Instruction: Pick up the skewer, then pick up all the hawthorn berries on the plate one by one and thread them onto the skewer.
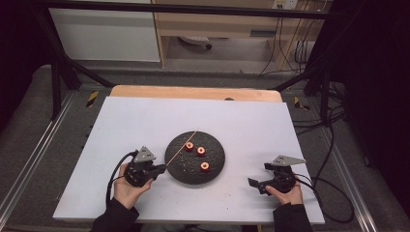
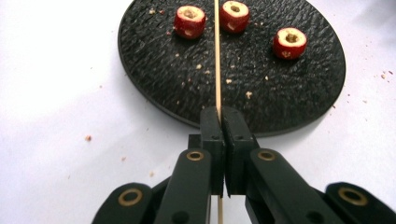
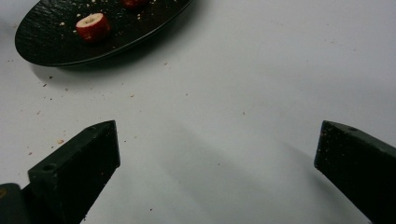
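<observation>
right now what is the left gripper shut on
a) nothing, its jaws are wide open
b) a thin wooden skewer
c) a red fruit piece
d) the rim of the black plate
b, the left gripper has its jaws closed together on the thin wooden skewer, which runs out over the black plate between two of the red fruit pieces.

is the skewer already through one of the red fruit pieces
No: in the left gripper view the skewer, held by the left gripper, passes between two fruit pieces without piercing either.
</observation>
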`<state>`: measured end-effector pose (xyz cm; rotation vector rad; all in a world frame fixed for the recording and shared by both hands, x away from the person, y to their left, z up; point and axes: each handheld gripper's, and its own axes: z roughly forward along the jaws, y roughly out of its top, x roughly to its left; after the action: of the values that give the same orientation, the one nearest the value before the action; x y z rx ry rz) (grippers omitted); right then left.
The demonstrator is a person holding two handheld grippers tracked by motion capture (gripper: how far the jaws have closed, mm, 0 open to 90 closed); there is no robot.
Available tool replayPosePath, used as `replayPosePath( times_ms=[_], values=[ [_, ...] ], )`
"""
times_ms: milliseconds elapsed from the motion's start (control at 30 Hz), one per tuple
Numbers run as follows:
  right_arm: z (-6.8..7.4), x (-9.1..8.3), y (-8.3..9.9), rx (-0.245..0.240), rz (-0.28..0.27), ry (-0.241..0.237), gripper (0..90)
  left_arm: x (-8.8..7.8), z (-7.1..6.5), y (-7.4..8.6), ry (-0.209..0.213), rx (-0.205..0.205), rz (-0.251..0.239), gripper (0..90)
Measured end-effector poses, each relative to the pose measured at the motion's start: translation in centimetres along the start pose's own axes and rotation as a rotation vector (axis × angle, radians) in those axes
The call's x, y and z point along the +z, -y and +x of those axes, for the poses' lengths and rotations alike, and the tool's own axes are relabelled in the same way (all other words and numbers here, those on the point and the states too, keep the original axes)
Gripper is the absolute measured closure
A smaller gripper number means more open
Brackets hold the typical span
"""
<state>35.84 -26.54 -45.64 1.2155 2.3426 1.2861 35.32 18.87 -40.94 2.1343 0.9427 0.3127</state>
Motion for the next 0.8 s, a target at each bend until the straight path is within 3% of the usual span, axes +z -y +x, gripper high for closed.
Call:
replayPosePath(
  times_ms=[467, 800],
  values=[
    [0.7, 0.5, -0.8, 0.008, 0.018, 0.008, 0.7, -1.8, 0.7, 3.4, 0.013, -0.008, -0.069, 88.1],
    [1.2, 0.9, -1.4, 0.012, 0.026, 0.009, 0.7, -2.2, 0.9, 4.3, 0.019, 0.002, -0.081, 88.1]
  ],
)
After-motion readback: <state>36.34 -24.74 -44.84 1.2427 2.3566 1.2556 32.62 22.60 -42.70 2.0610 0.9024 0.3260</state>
